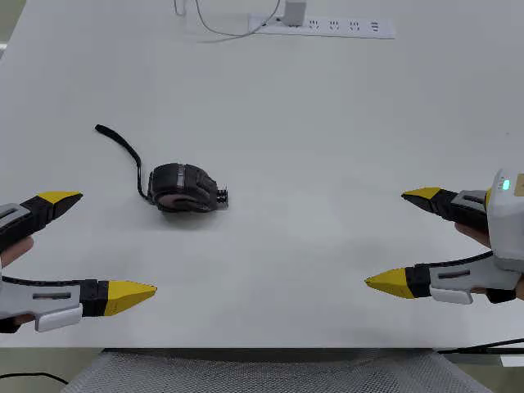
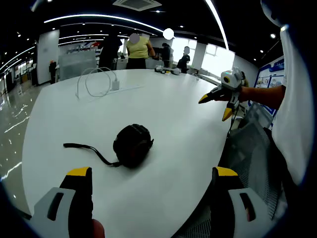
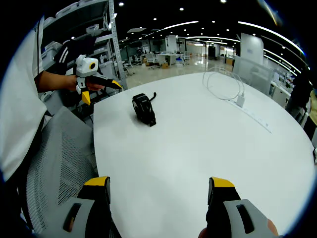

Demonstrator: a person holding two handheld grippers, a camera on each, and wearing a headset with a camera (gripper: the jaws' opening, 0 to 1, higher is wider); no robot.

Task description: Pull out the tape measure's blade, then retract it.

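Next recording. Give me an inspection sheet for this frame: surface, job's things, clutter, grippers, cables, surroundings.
Surface: white table, bare and clean around the work.
Job's things: black tape measure lies on the table, blade not pulled out; its strap trails away on the side nearer the left gripper.
Clutter: nothing seen.
Grippers: left gripper open, holds nothing, near the tape measure but apart from it; right gripper open, holds nothing, farther off.
Cables: white cable and power strip at the far edge.
Surroundings: mesh chair at the near edge; people stand beyond the table; shelving behind the left gripper.
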